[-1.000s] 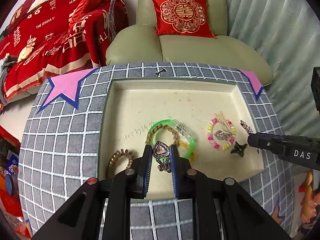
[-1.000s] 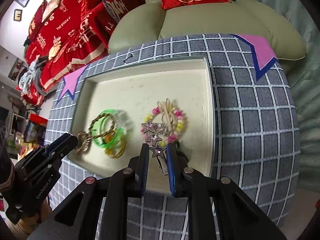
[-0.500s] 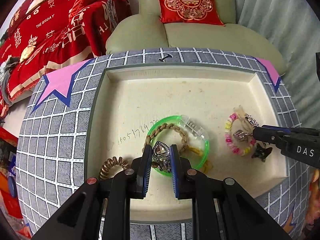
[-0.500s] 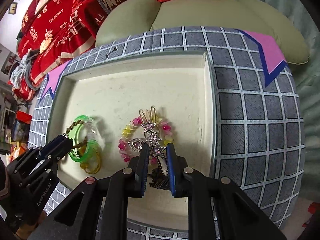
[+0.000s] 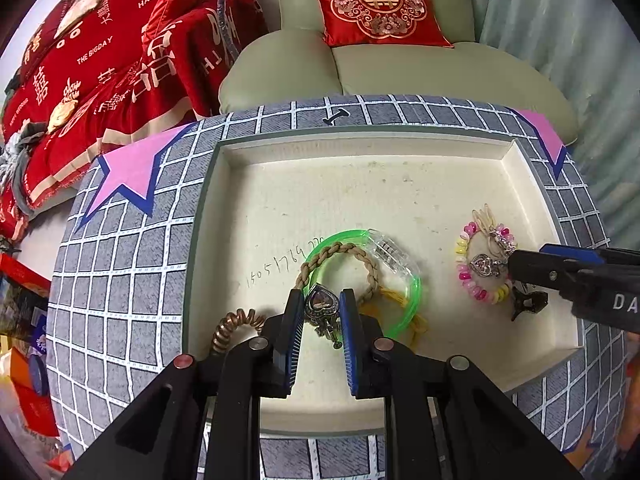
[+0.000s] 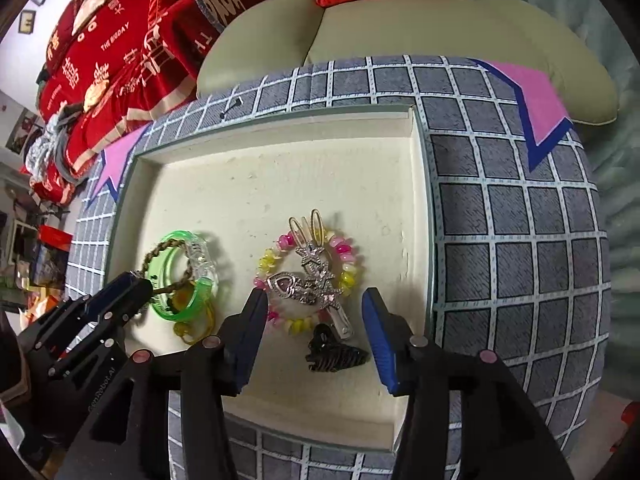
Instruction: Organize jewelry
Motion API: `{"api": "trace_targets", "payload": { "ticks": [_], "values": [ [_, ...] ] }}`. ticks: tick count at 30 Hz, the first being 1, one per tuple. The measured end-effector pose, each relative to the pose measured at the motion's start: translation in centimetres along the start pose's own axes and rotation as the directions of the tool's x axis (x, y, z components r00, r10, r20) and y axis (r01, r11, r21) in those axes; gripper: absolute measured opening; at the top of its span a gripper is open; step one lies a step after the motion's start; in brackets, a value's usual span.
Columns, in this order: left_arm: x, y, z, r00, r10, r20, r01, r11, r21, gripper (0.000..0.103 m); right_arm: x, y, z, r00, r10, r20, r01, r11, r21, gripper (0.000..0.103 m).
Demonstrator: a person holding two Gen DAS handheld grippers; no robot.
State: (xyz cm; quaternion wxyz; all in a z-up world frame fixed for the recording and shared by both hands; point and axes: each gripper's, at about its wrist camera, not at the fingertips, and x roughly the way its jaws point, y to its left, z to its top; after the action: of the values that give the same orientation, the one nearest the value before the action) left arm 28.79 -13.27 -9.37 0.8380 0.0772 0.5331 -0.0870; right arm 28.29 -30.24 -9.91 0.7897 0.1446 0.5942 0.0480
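Now my L gripper (image 5: 320,304) is clamped on a heart pendant (image 5: 321,300) over the tray (image 5: 360,184); R gripper (image 6: 314,308) jaws opening, star hair clip (image 6: 320,280) lying loose between them on the bead bracelet (image 6: 348,258).

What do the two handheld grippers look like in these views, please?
Both are matte black angular frames with long fingers faced in ribbed blue pads and round pinkish and silver bolt heads at the pivots. The left gripper carries white lettering along its side in the right wrist view; the right gripper shows white "DA" lettering.
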Motion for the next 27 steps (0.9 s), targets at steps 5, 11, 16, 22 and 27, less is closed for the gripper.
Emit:
{"api": "trace_targets", "payload": {
  "ticks": [5, 11, 16, 22, 27],
  "values": [
    [-1.2, 0.4, -0.4, 1.0, -0.003, 0.004, 0.003, 1.0, 0.002, 0.029, -1.5, 0.2, -1.0, 1.0, 0.006, 0.017, -0.007, 1.0, 0.015, 0.054],
    [-2.5, 0.9, -1.2, 1.0, -0.003, 0.011, 0.003, 1.0, 0.009, 0.029, -2.5, 0.6, -2.6, 1.0, 0.006, 0.016, -0.006, 1.0, 0.02, 0.056],
    [-3.1, 1.4, -2.2, 1.0, -0.017, -0.009, 0.017, 1.0, 0.001, 0.029, -3.0, 1.0, -4.1, 1.0, 0.012, 0.013, -0.012, 0.999, 0.044, 0.056],
    [-4.6, 2.0, -3.8, 1.0, -0.006, 0.011, 0.007, 1.0, -0.005, 0.103, -3.6, 1.7, -5.9, 1.0, 0.007, 0.014, -0.008, 0.998, 0.056, 0.058],
    [-5.7, 2.6, -5.4, 0.999, -0.025, 0.023, 0.025, 1.0, 0.001, 0.103, -3.9, 2.2, -7.9, 1.0, 0.006, 0.008, -0.006, 0.998, 0.066, 0.062]
  ]
}}
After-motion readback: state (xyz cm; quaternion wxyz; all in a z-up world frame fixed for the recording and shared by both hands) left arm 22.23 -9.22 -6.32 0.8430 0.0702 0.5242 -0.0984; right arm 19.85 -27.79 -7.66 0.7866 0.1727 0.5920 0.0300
